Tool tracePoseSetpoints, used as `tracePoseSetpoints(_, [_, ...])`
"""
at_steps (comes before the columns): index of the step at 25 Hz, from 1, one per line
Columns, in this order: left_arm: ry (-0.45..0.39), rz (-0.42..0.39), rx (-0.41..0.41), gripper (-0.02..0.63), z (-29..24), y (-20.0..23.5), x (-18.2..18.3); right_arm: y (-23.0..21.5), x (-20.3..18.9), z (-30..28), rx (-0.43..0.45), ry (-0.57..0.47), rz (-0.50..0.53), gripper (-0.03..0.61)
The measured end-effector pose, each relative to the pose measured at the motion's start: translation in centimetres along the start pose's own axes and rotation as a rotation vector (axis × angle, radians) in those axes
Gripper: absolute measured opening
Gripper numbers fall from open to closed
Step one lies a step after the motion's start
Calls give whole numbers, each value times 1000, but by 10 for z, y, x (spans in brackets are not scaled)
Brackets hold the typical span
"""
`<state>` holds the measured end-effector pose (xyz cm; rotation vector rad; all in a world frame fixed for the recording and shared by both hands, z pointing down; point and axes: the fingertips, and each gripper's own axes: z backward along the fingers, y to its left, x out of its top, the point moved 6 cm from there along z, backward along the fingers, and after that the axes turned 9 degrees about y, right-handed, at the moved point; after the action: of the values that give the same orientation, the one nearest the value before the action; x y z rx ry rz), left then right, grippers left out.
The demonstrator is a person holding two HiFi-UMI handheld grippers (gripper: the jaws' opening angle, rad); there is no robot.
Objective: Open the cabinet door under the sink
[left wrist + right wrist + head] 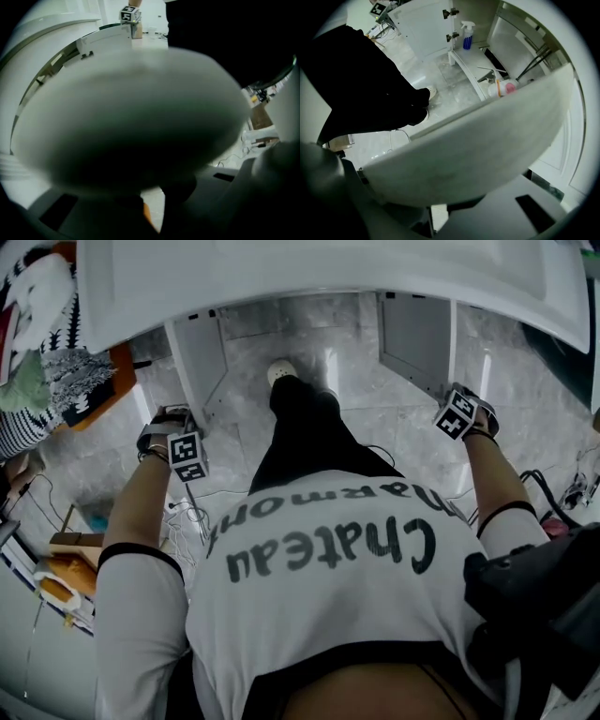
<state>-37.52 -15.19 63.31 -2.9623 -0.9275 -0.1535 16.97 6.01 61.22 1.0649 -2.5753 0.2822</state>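
My left gripper (169, 420) pinches the outer edge of the left white flat-panel cabinet door (200, 357), my right gripper (459, 397) that of the right white flat-panel cabinet door (415, 334); both doors stand open below the white sink counter (309, 273), a blue spray bottle (467, 40) inside

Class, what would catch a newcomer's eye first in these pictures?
The person's white shirt with big black lettering fills the middle of the head view. Beyond it the left door and right door stand open, with the left tongs and right tongs at their edges. Inside the cabinet stands a blue spray bottle.
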Motion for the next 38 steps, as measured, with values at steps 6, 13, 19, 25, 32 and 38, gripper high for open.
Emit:
tracePoseSetpoints(6, [24, 193, -12, 52, 5, 1, 1, -1, -9, -2, -16, 63, -130, 31])
tracePoseSetpoints(13, [72, 258, -4, 52, 4, -2, -13, -8, -14, 4, -49, 84, -171, 31])
tracePoseSetpoints(19, [59, 323, -17, 46, 18, -2, -14, -14, -30, 11, -55, 82, -289, 31])
tracePoseSetpoints(25, [74, 461, 22, 23, 37, -1, -23, -18, -43, 18, -34, 9, -480, 31])
tracePoseSetpoints(32, [68, 795, 166, 17, 65, 20, -42, -21, -45, 29, -94, -46, -461, 31])
tracePoseSetpoints(38, [-53, 1149, 321, 8, 100, 38, -40, -31, -62, 50, -96, -151, -732, 11])
